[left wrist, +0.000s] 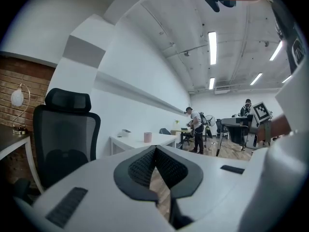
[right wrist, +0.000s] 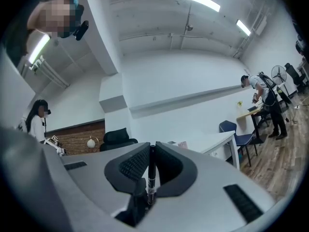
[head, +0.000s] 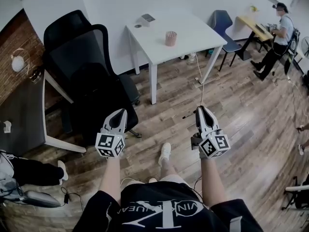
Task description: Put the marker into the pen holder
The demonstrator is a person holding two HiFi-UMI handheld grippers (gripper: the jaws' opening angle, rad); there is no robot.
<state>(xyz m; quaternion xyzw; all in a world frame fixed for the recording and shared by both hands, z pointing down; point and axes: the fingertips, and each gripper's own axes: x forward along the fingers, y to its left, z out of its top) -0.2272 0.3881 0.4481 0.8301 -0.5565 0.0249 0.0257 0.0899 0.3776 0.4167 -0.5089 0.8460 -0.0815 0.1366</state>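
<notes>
A pink pen holder (head: 170,38) stands on the white table (head: 193,33) some way ahead of me; it also shows small in the left gripper view (left wrist: 147,137) and the right gripper view (right wrist: 182,144). My right gripper (head: 199,110) is held over the wood floor, shut on a thin black marker (right wrist: 150,170) that stands upright between its pads. In the head view the marker (head: 188,115) juts out to the left of the jaws. My left gripper (head: 120,113) hovers beside it at the same height, jaws shut (left wrist: 155,151) with nothing in them.
A black office chair (head: 82,66) stands left of the table, by a dark desk (head: 24,115) against the brick wall. A blue chair (head: 223,24) and a standing person (head: 277,33) are at the far right. A cable (head: 201,83) hangs from the table to the floor.
</notes>
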